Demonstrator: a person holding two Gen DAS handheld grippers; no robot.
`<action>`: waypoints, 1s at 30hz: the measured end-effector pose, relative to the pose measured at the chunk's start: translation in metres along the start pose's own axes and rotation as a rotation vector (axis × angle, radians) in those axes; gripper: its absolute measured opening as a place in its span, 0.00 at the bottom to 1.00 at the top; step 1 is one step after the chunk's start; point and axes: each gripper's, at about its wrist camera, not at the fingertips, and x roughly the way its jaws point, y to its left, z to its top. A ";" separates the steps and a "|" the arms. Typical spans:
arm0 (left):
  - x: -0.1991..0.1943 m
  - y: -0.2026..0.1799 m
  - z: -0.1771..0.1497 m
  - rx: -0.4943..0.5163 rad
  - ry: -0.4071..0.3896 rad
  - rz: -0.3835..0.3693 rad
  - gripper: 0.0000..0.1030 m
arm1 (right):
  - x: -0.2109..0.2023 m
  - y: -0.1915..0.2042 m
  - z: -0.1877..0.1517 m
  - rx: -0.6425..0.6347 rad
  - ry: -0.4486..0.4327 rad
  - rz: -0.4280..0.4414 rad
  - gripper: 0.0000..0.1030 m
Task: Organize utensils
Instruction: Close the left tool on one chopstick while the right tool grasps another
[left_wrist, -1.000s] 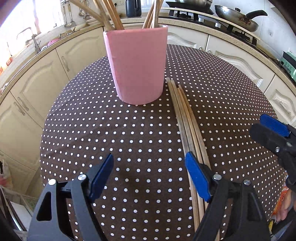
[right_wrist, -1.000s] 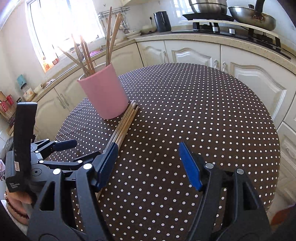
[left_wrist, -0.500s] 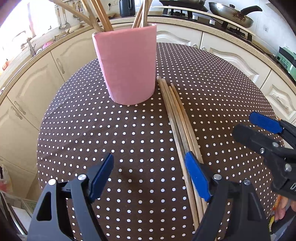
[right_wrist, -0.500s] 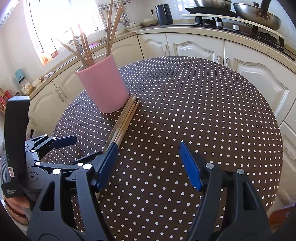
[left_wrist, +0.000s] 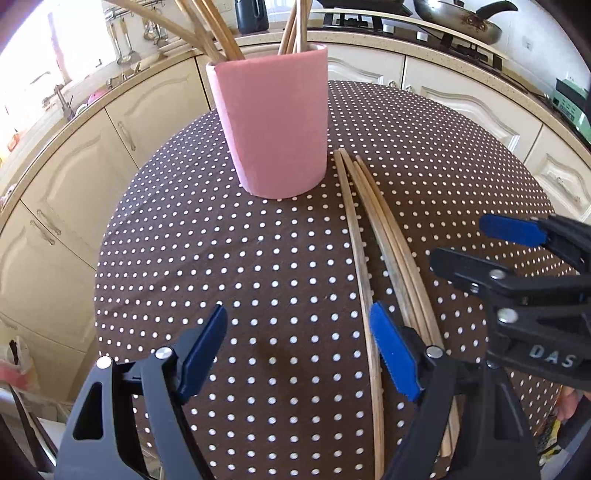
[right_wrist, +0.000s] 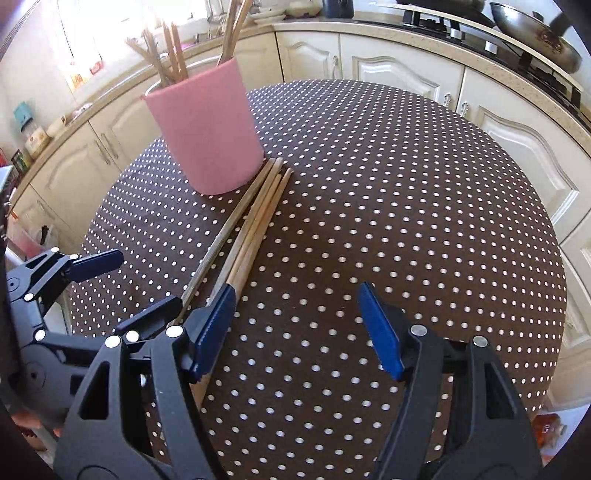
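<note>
Only from the right wrist, a jar (right_wrist: 35, 134) shows.

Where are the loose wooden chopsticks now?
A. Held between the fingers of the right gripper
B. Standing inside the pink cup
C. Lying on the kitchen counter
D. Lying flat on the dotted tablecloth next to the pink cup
D: the loose chopsticks lie flat in a bundle on the dotted tablecloth, their far ends beside the base of the pink cup, and neither gripper holds them.
</note>
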 end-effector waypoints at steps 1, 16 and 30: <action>-0.001 0.002 -0.002 0.002 -0.003 -0.002 0.76 | 0.002 0.002 0.000 -0.004 0.006 -0.009 0.66; -0.002 0.012 -0.009 -0.017 -0.009 -0.045 0.76 | 0.016 0.008 0.006 -0.024 0.076 -0.085 0.67; -0.001 0.004 -0.007 0.025 0.001 -0.041 0.76 | 0.026 0.023 0.016 -0.088 0.153 -0.040 0.45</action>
